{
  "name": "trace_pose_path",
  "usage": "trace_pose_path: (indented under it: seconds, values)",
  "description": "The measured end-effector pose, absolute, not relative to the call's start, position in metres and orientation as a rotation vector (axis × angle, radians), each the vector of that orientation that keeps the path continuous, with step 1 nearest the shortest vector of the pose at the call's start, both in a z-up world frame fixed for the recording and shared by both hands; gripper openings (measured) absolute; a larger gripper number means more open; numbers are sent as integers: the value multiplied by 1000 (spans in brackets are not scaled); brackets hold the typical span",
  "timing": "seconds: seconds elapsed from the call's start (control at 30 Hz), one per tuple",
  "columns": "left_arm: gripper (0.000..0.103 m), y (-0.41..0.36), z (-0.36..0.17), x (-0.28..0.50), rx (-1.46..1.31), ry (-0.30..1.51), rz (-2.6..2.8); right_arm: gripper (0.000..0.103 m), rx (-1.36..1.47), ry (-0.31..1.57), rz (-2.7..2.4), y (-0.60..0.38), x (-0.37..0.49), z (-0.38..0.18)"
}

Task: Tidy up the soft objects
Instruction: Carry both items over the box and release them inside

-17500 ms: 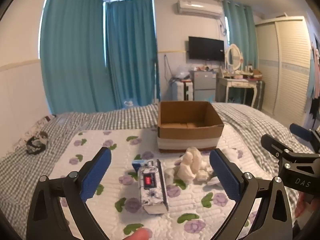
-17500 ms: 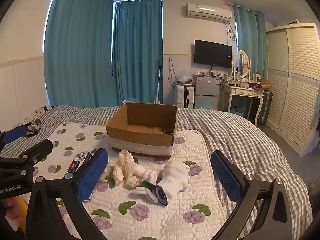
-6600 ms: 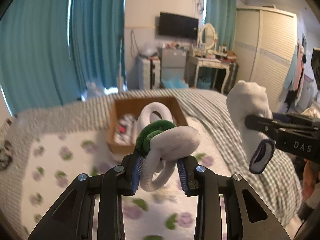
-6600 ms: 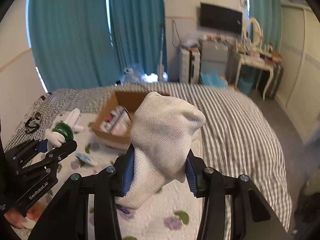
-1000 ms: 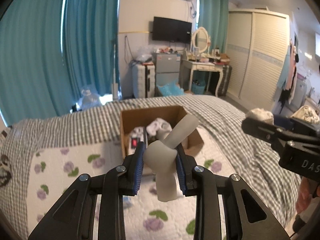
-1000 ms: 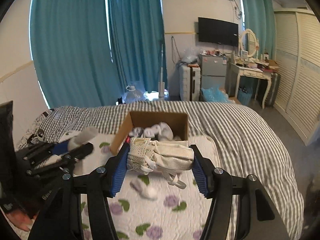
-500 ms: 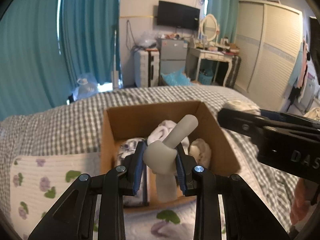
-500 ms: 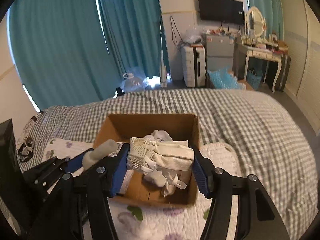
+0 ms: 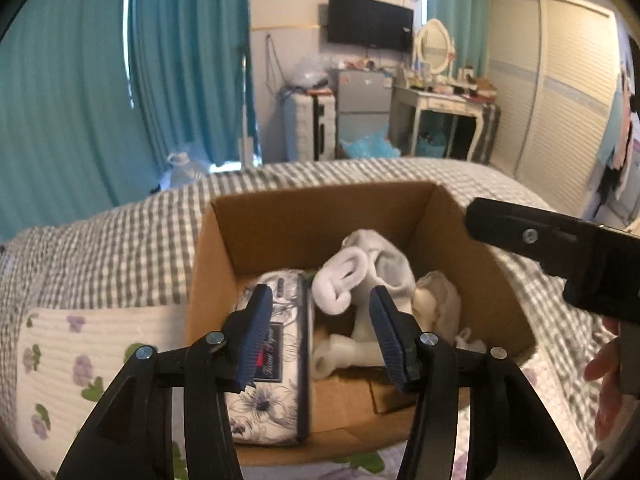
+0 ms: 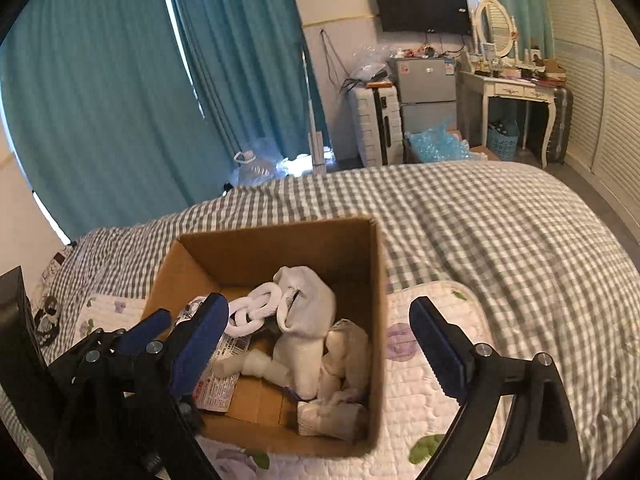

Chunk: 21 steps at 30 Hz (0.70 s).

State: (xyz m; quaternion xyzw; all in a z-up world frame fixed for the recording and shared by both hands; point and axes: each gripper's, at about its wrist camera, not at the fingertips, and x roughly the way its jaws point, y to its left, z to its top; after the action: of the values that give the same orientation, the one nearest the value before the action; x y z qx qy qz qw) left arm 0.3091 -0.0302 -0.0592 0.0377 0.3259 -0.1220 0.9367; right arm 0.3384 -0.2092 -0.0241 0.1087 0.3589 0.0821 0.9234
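Observation:
A brown cardboard box (image 9: 304, 216) (image 10: 376, 320) sits on the bed. In it lie a floral pouch (image 9: 272, 384), a white ring toy (image 9: 340, 276) (image 10: 256, 308), a white sock (image 10: 308, 320), a pale bone-shaped toy (image 9: 344, 352) (image 10: 256, 364) and a cream lace bundle (image 9: 438, 304) (image 10: 340, 412). My left gripper (image 9: 320, 332) (image 10: 180, 336) is open and empty just above the box's near left part. My right gripper (image 10: 316, 348) is open and empty over the box; its body (image 9: 560, 248) shows at the right of the left wrist view.
The box rests on a white quilted pad with purple flowers (image 10: 424, 392) over a grey checked bedspread (image 10: 500, 240). Teal curtains (image 10: 120, 100), a small fridge (image 10: 424, 92), a dressing table (image 10: 516, 88) and a wardrobe (image 9: 560, 92) stand beyond the bed.
Both grippers have opened over the box. The bone-shaped toy dropped from the left gripper and the cream lace bundle from the right; both now lie in the box.

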Motion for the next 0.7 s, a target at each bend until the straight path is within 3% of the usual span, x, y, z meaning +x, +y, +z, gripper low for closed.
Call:
trace_pose_path:
  seconds: [0.2, 0.43, 0.5, 0.53, 0.57, 0.7]
  values:
    - [52, -26, -6, 274, 129, 584, -221, 92, 205, 680, 144, -227, 301, 32]
    - [52, -1, 96, 200, 135, 396, -190, 92, 163, 547, 130, -230, 223, 127]
    - [61, 6, 121, 176, 150, 345, -166, 92, 146, 525, 143, -228, 198, 151]
    - [78, 11, 134, 162, 149, 313, -158, 92, 139, 515, 142, -227, 189, 158]
    - [85, 16, 143, 148, 141, 279, -153, 92, 127, 500, 141, -226, 176, 168]
    - [85, 34, 159, 116, 114, 259, -187, 92, 99, 487, 153, -217, 142, 186]
